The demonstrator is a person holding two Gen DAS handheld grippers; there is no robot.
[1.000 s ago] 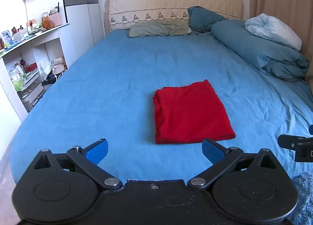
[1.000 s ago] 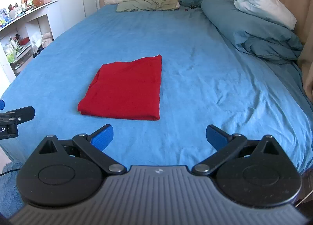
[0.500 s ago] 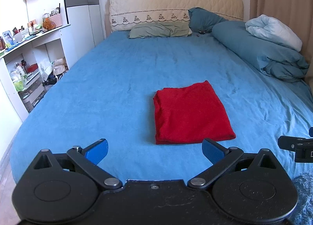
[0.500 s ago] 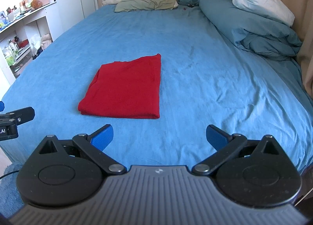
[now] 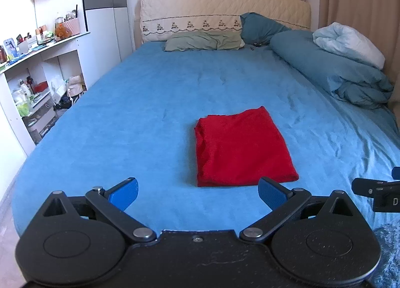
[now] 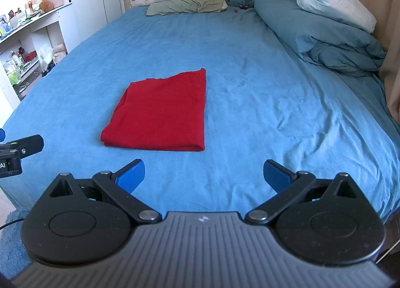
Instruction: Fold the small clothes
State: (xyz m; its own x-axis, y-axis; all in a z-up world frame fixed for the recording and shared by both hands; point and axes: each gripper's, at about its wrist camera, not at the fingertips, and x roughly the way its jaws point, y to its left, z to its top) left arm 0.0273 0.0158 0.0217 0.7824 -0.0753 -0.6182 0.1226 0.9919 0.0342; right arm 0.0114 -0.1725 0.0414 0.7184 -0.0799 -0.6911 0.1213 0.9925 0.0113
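Both grippers, left gripper (image 5: 197,194) and right gripper (image 6: 203,174), hang wide open, empty, clear of cloth. Red folded garment (image 5: 241,146) lies flat just ahead on your blue bedsheet (image 5: 140,103); fold looks finished.

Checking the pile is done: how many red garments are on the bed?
1. The folded red garment lies flat on the blue bedsheet, beyond both open grippers. None other shows, though the duvet might hide some.

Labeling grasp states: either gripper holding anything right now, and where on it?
Nothing held. The left gripper and right gripper are both open and short of the folded red garment, which lies flat on the bed.
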